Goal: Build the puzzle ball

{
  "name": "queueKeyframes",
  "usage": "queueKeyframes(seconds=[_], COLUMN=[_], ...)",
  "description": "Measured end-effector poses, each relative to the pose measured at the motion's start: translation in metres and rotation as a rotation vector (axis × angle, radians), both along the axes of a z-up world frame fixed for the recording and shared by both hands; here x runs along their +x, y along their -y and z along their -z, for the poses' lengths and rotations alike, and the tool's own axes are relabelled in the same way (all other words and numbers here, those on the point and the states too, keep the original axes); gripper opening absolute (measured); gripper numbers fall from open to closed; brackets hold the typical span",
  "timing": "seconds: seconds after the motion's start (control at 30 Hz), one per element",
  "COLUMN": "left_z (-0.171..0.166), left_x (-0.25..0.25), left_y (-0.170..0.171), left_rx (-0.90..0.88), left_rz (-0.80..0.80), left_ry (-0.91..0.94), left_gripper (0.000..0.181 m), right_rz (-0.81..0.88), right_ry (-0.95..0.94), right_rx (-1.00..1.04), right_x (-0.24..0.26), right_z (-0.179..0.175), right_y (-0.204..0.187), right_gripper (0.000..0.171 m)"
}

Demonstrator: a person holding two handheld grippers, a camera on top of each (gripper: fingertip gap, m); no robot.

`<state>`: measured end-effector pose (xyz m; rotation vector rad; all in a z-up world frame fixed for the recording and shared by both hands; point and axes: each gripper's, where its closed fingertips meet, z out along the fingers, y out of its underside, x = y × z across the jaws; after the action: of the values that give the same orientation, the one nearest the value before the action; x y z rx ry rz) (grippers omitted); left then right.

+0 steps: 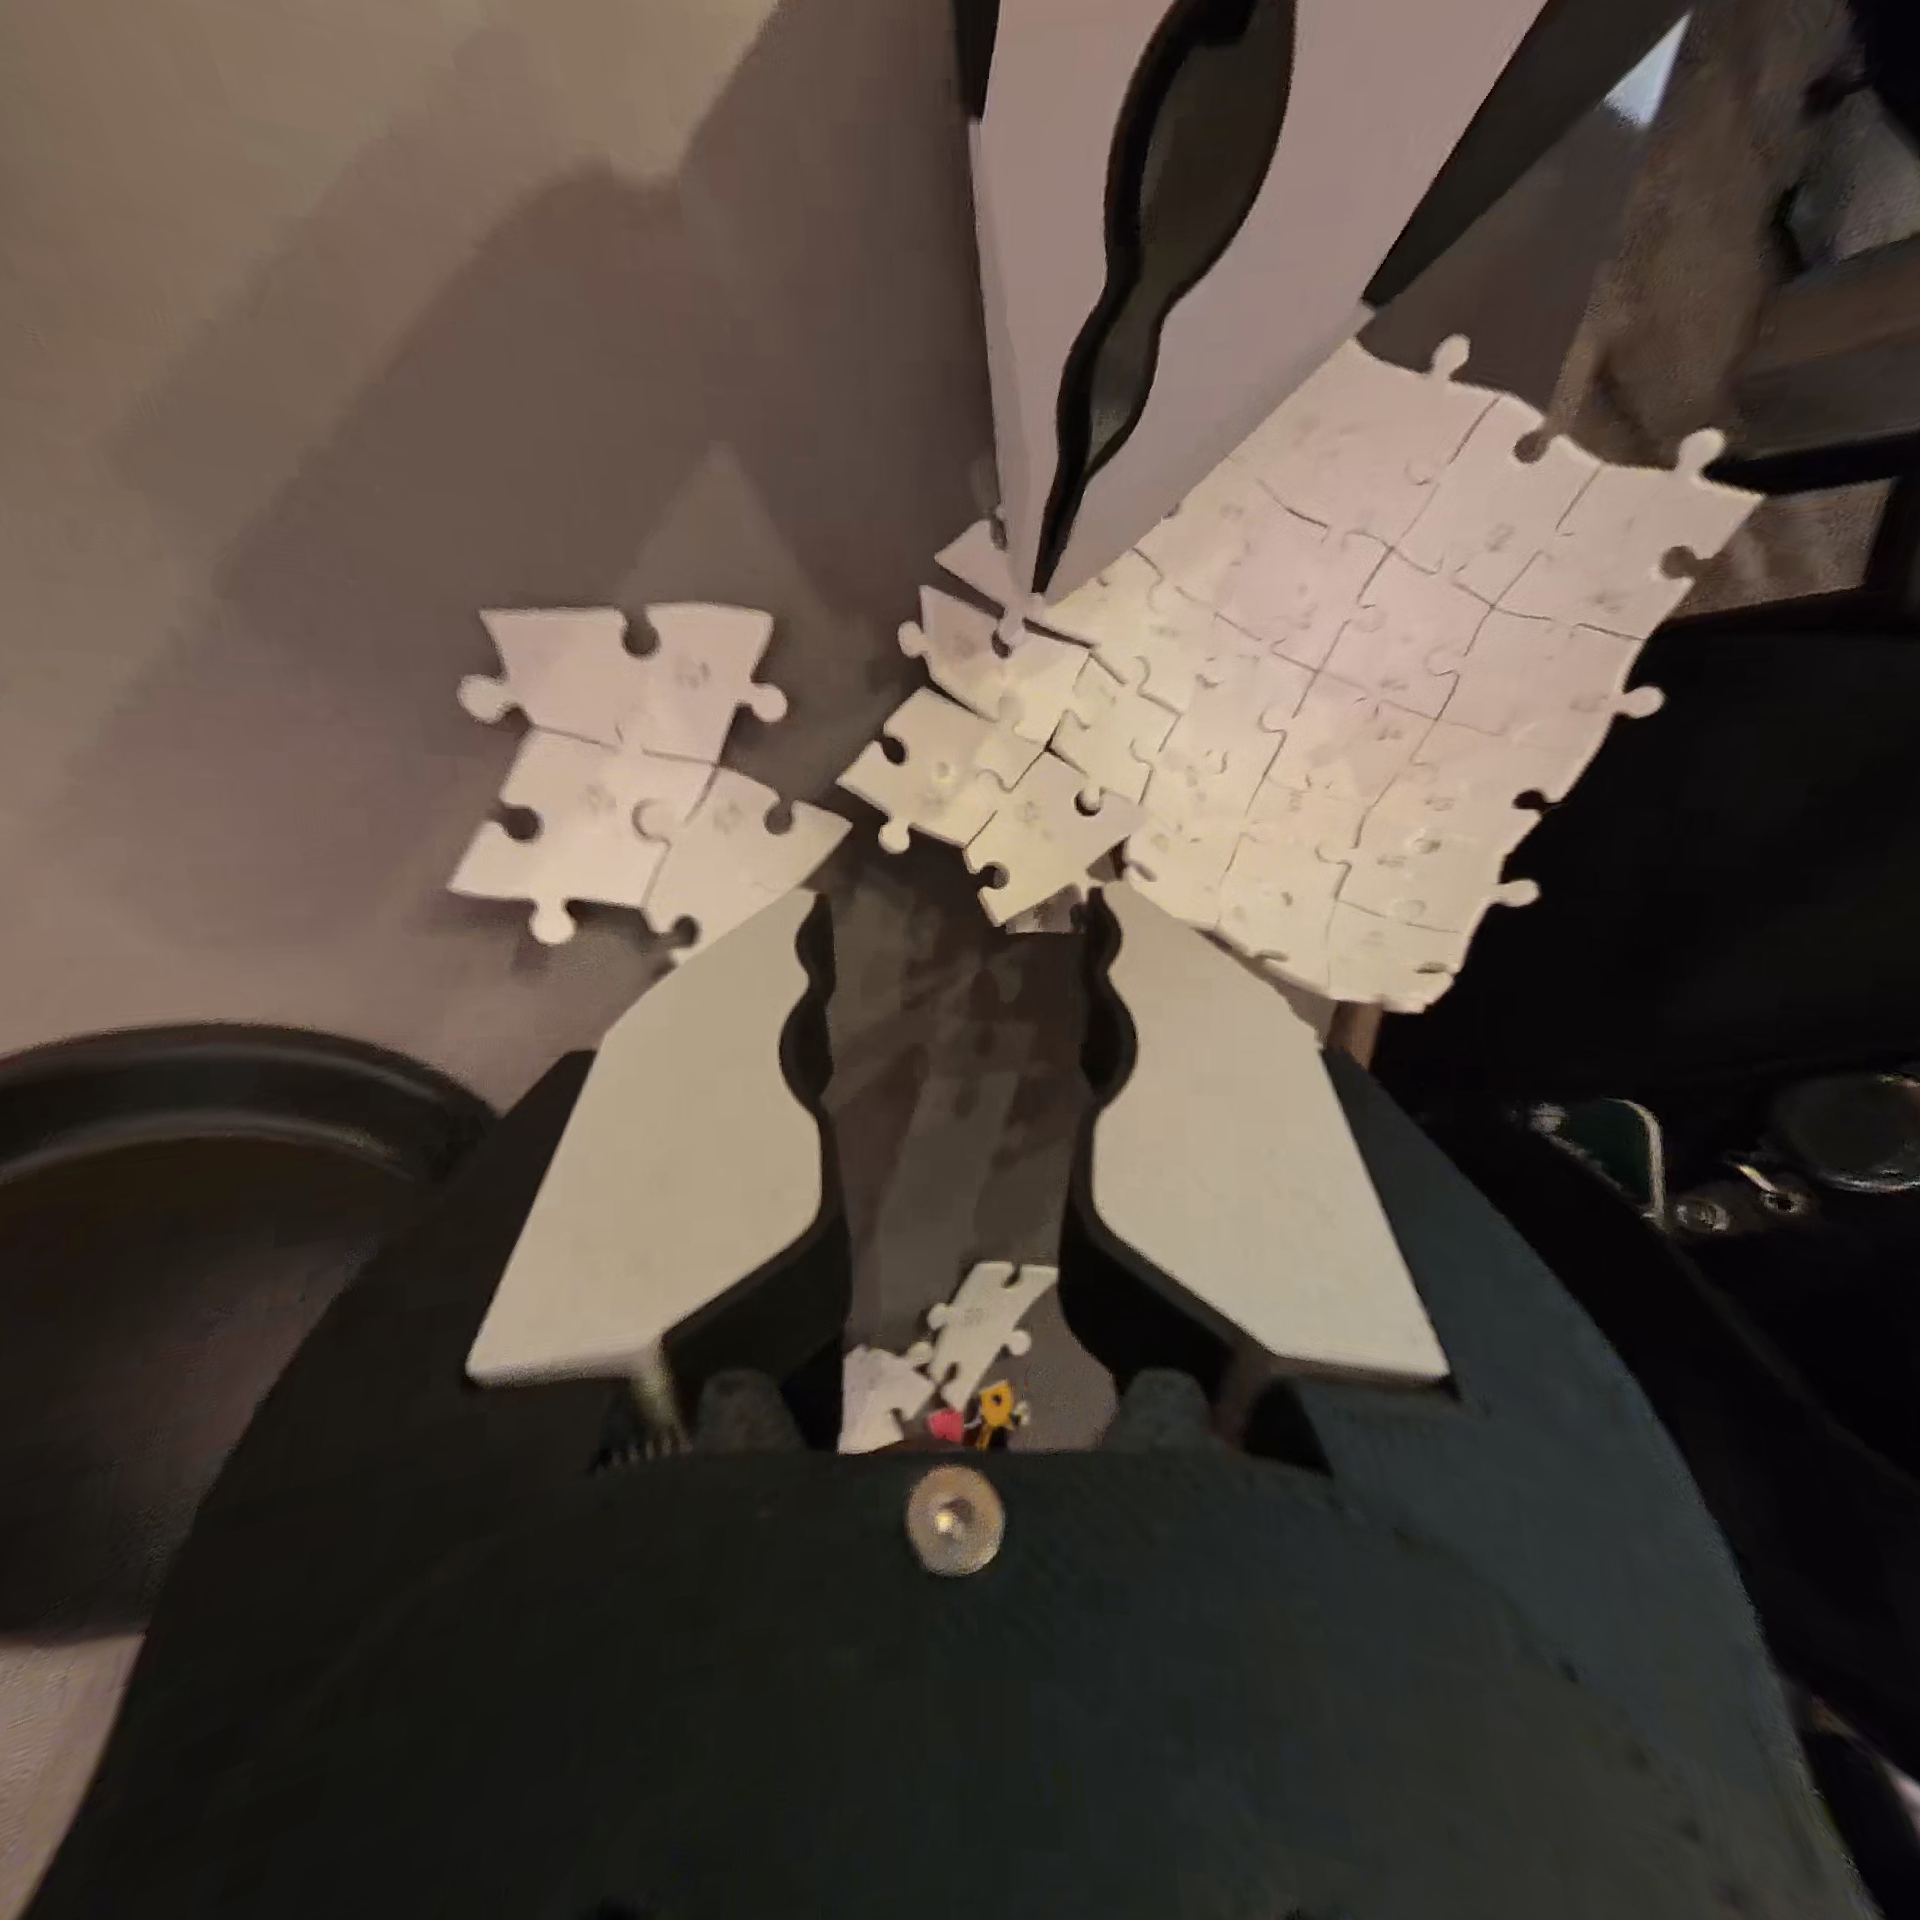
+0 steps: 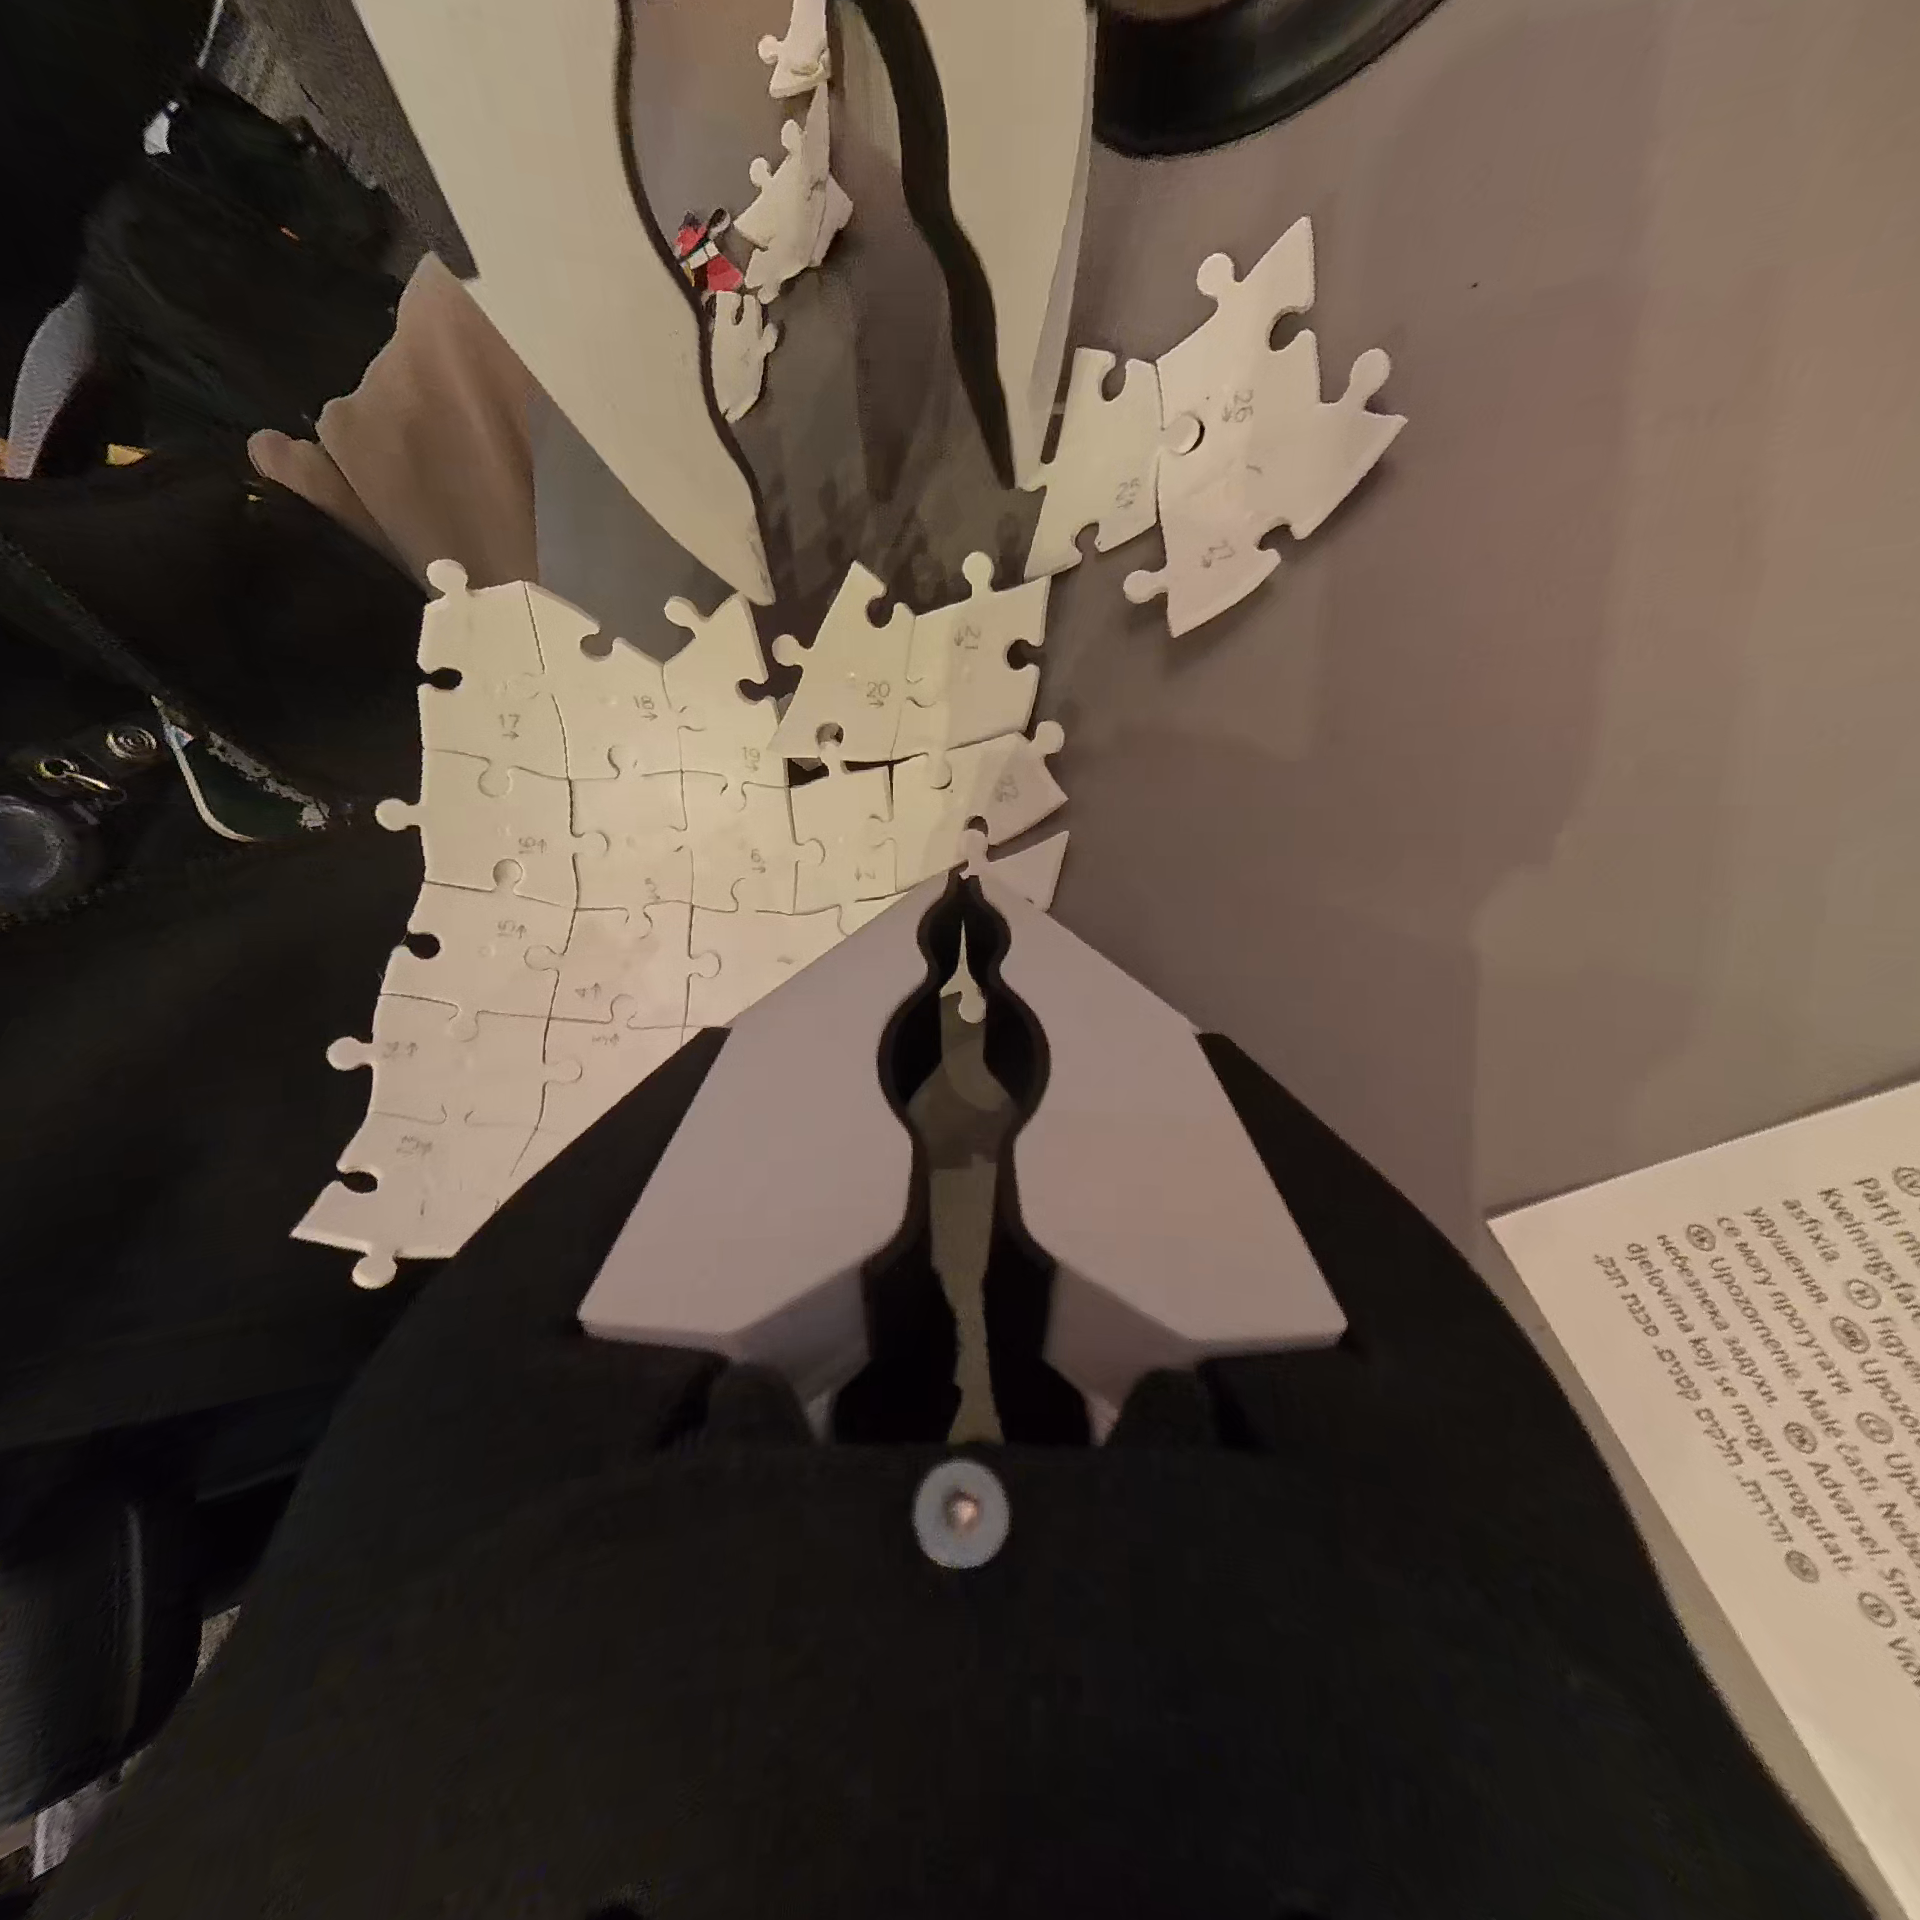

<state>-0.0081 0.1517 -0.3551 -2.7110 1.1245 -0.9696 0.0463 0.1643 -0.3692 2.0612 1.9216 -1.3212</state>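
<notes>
Right gripper [image 2: 966, 883] pinched on the corner of the large joined sheet of white cardboard puzzle pieces [image 2: 582, 894]; left gripper [image 1: 956, 925] wide, empty, just beside that sheet's opposite edge, nearer the small white four-piece cluster [image 1: 634, 769].

two handheld grippers, tips facing each other

the left gripper [image 1: 956, 914] reaches forward with its two white fingers [image 1: 675, 1122] spread well apart, a wide gap between the dark inner pads, nothing between them. the right gripper [image 2: 964, 883] points toward it from the opposite side, its white fingers [image 2: 1122, 1143] drawn together so the tips nearly meet, leaving only a thin wavy slit along the pads; something small and white sits at the tips, though whether it is clamped is hard to tell. both black bodies fill the lower part of their own views.
</notes>
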Motion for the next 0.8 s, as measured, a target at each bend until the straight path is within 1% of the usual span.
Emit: queueKeyframes(seconds=[0.13, 0.33, 0.43, 0.47, 0.77, 0.8], left_z=[0.000, -0.003, -0.006, -0.009, 0.004, 0.006], left_x=[0.011, 0.025, 0.027, 0.028, 0.041, 0.040], left_y=[0.007, 0.006, 0.003, 0.002, 0.010, 0.009], left_rx=[-0.123, -0.180, -0.191, -0.201, -0.227, -0.226], left_rz=[-0.113, -0.182, -0.205, -0.217, -0.208, -0.214], left_ry=[0.156, 0.273, 0.309, 0.336, 0.332, 0.325], left_gripper=[0.041, 0.042, 0.038, 0.033, 0.024, 0.020], right_rz=[0.014, 0.020, 0.018, 0.018, 0.015, 0.015], right_ry=[-0.019, -0.036, -0.043, -0.047, -0.062, -0.062], right_rx=[-0.010, -0.004, 0.008, 0.014, 0.051, 0.054], right_x=[-0.001, -0.001, -0.001, -0.001, -0.004, -0.004], right_z=[0.000, 0.000, 0.000, 0.000, 0.000, 0.000], right_y=[0.002, 0.006, 0.006, 0.007, 0.009, 0.009], right_gripper=[0.000, 0.000, 0.000, 0.000, 0.000, 0.000])
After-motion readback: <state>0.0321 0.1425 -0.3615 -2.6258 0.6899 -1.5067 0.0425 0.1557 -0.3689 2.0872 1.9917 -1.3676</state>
